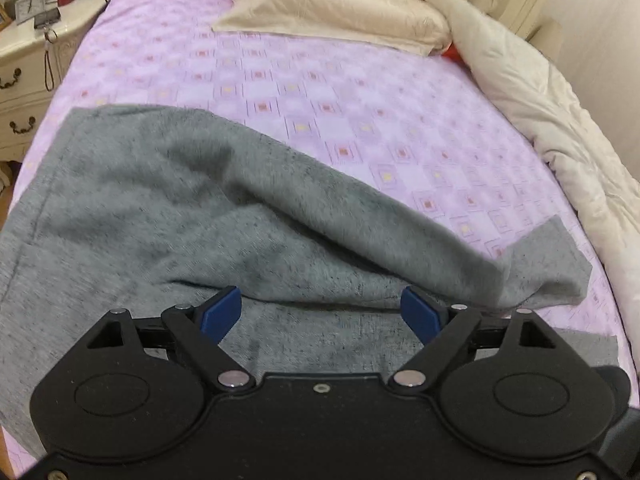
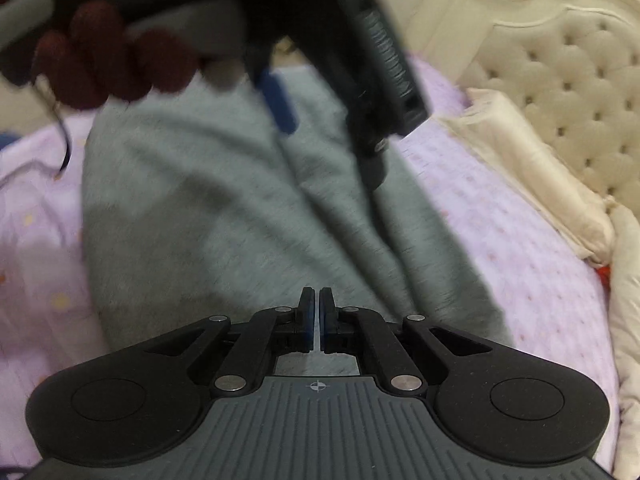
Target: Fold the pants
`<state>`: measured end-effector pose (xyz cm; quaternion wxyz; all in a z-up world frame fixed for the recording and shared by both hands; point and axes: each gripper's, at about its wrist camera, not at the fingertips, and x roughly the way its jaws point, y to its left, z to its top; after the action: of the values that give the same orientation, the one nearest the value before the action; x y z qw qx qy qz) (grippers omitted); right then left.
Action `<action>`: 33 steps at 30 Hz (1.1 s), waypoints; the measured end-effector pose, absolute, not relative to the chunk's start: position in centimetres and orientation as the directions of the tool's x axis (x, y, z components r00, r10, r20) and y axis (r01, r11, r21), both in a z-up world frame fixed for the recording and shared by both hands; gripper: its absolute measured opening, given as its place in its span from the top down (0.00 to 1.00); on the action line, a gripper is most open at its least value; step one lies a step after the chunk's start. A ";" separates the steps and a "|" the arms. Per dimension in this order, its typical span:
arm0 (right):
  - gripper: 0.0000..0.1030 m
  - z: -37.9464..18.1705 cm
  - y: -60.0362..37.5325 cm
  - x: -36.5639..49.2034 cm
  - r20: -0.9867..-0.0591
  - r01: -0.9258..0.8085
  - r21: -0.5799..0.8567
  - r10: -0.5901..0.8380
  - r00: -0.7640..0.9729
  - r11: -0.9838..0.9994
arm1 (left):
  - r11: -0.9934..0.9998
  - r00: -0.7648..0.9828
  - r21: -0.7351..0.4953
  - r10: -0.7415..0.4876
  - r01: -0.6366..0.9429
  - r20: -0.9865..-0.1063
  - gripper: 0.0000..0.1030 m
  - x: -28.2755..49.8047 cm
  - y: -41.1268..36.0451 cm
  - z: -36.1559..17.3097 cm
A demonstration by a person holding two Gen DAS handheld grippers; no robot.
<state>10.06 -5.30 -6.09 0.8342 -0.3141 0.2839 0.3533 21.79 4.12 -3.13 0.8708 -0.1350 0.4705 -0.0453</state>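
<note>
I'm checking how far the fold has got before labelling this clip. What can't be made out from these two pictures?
- Pants, left wrist view: near edge hidden under the open left tool; left side cut off by the frame.
- Pants, right wrist view: motion blur hides the seams; waist and cuffs cannot be told apart.
- Gloved hand, right wrist view: blurred, cut off at the top.
- Right tool: shut; whether it pinches cloth cannot be seen.

We are holding our left gripper (image 1: 320,312) angled downward with its blue fingertips (image 1: 222,312) spread wide, gripping nothing. We are keeping our right gripper (image 2: 319,316) closed and empty, its pads almost touching, tilted downward too.
</note>
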 end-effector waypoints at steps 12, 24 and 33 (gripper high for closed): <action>0.53 -5.8 -7.8 27.4 -0.775 -0.662 0.045 0.444 0.449 0.748 | 0.986 0.601 -0.162 -0.101 -0.049 -0.793 0.16 22.1 5.0 -2.3; 0.97 -5.2 -5.3 13.8 -0.700 -0.814 -0.359 0.445 0.559 0.458 | 0.963 0.585 -0.261 -0.177 -0.061 -0.791 0.15 22.9 6.4 -1.8; 0.97 -8.1 -2.4 10.8 -0.739 -0.832 -0.483 0.383 0.554 0.271 | 0.959 0.508 -0.265 -0.178 -0.103 -0.843 0.14 22.4 4.5 -3.4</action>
<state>10.80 -2.42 -8.14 0.7574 -0.4509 0.2491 0.4012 22.44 4.46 -3.41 0.8566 -0.1418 0.4956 -0.0217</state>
